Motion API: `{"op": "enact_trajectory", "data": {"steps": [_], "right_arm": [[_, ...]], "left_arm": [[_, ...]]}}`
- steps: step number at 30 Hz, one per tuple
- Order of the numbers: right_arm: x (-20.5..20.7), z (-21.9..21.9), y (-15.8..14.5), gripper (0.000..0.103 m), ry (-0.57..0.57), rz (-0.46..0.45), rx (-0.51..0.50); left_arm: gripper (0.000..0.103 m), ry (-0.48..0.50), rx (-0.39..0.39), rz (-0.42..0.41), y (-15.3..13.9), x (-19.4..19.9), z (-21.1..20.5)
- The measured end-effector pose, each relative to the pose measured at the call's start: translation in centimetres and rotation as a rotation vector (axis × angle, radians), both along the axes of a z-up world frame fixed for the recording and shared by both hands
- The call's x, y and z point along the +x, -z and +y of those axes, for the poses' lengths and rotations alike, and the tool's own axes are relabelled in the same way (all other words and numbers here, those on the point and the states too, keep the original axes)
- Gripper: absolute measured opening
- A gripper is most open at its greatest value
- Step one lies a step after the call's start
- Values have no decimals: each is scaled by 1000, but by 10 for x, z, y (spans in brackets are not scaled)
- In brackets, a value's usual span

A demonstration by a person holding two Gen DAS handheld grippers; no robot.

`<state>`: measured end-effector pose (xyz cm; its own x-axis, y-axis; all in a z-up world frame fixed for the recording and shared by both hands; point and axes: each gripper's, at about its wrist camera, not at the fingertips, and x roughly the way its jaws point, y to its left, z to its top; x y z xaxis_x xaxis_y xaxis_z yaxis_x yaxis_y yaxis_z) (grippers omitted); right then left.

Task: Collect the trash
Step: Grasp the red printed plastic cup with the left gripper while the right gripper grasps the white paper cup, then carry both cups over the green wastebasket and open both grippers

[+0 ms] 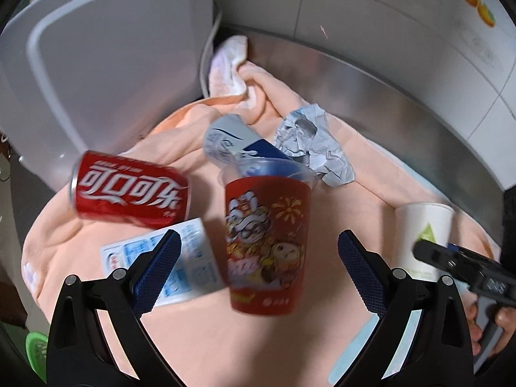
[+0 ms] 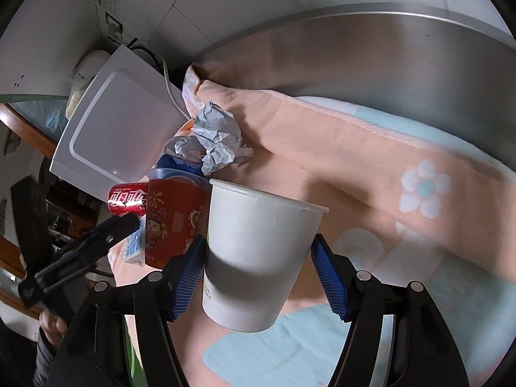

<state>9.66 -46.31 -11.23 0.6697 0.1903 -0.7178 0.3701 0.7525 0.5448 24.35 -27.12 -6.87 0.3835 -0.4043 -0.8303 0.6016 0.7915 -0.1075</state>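
In the left wrist view a red printed plastic cup (image 1: 267, 245) stands on the peach towel (image 1: 200, 329), with a blue-white wrapper tucked inside. My left gripper (image 1: 258, 277) is open, its fingers on either side of this cup without touching. A red cola can (image 1: 129, 190) lies to the left, a blue-white carton (image 1: 180, 258) under the left finger, crumpled paper (image 1: 312, 145) behind. In the right wrist view my right gripper (image 2: 258, 277) stands open around a white paper cup (image 2: 254, 258), pads close to its sides.
A white plastic bin (image 1: 96, 64) stands at the back left, also in the right wrist view (image 2: 119, 129). The steel counter (image 1: 387, 96) and tiled wall run behind. The towel (image 2: 387, 193) covers most of the work area. A green object (image 1: 35, 351) sits at the bottom left.
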Motion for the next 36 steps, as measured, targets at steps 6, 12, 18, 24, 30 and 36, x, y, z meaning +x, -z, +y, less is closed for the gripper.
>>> {"op": "enact_trajectory", "data": {"steps": [6,12,18,24,30,36], "right_arm": [[-9,2,0,64,-3,-1,-34],[-13,1,2,64,-2,4,-49],[-18,1,2,64,-1,6,-62],[-21,6,-1,64,-11,-1,-75],[-23,20,-6,64,-41,-11,-92],[-26,41,-14,64,-91,-26,-104]], "left_arm": [[95,5,56,4,17,13,-22],[84,11,93,29,34,18,-32],[72,-1,79,55,40,20,-29],[71,-4,28,60,29,9,-9],[71,3,-22,48,12,-10,13],[71,-12,-62,31,-2,-29,53]]}}
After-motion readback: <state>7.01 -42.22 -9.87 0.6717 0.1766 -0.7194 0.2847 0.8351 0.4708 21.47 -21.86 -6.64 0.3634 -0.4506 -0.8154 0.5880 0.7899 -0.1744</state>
